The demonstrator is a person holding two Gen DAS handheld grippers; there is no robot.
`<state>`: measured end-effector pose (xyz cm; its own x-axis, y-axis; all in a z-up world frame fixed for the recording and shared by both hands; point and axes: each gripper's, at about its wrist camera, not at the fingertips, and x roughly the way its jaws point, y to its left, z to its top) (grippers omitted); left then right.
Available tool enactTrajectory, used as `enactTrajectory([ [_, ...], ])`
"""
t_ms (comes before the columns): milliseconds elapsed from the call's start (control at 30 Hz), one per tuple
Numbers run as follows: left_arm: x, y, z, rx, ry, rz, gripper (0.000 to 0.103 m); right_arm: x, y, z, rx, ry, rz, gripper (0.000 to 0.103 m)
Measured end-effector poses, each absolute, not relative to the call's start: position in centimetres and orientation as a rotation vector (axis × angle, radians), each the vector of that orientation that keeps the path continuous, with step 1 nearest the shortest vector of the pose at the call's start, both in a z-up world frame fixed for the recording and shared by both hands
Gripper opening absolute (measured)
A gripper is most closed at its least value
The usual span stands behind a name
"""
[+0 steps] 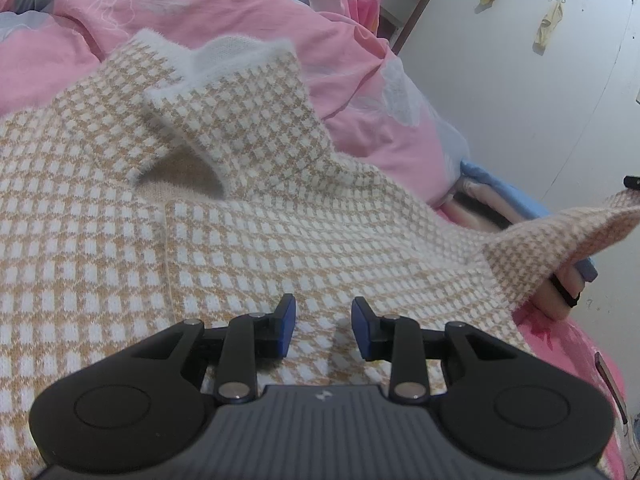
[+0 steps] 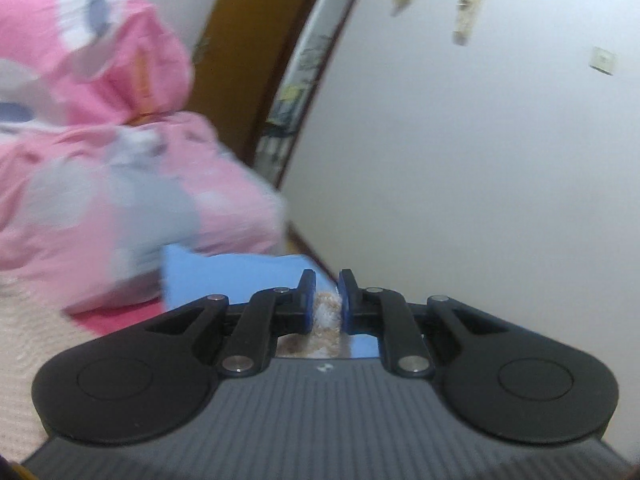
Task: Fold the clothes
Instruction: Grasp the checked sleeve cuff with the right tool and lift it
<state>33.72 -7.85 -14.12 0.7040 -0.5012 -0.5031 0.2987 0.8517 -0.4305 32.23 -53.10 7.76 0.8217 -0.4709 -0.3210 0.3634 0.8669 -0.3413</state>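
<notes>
The right gripper (image 2: 324, 300) was clamped on a bunched edge of the checked knit sweater (image 1: 248, 240), a tuft of tan-and-white knit showing between its blue pads (image 2: 307, 300). The left gripper (image 1: 323, 328) hovered low over the sweater's body with its jaws apart, nothing between them. The sweater lay spread on the pink duvet (image 1: 224, 12), its white-trimmed collar (image 1: 224, 60) rumpled at the far end and one side lifted off the bed, draped over a hand (image 1: 560, 292) at the right. To fold well, I judge the lifted side should travel across in one even sweep, kept taut, while the left gripper pins the body along the intended crease so the loose knit does not drag or bunch.
</notes>
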Motion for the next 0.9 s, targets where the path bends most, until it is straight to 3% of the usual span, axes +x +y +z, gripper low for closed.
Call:
enactTrajectory([
  [233,33.8,-7.6,-14.3,-0.35,0.65,-0.462,0.033,32.2,-57.2,9.5,0.022,0.229,-0.347,0.01],
  [367,33.8,-7.6,-14.4,-0.356,0.649,-0.466,0.033,31.7,-59.1,10.5,0.053,0.149,-0.292,0.01],
  [400,33.8,-7.6,-14.4,-0.358,0.649,-0.467,0.033,31.5,-59.6,10.7,0.061,0.129,-0.278,0.009],
  [433,33.8,-7.5,-14.5,-0.361,0.649,-0.468,0.033,31.4,-60.1,11.0,0.069,0.109,-0.265,0.001],
  [600,33.9,-7.7,-14.5,-0.358,0.65,-0.467,0.034,30.7,-62.8,11.7,0.112,0.02,-0.209,0.0],
  [767,33.8,-7.8,-14.5,-0.351,0.649,-0.466,0.034,29.6,-71.5,2.1,0.288,0.199,-0.496,0.001],
  [900,33.8,-7.9,-14.5,-0.349,0.649,-0.465,0.034,27.2,-72.8,-0.1,0.346,0.224,-0.538,0.004],
])
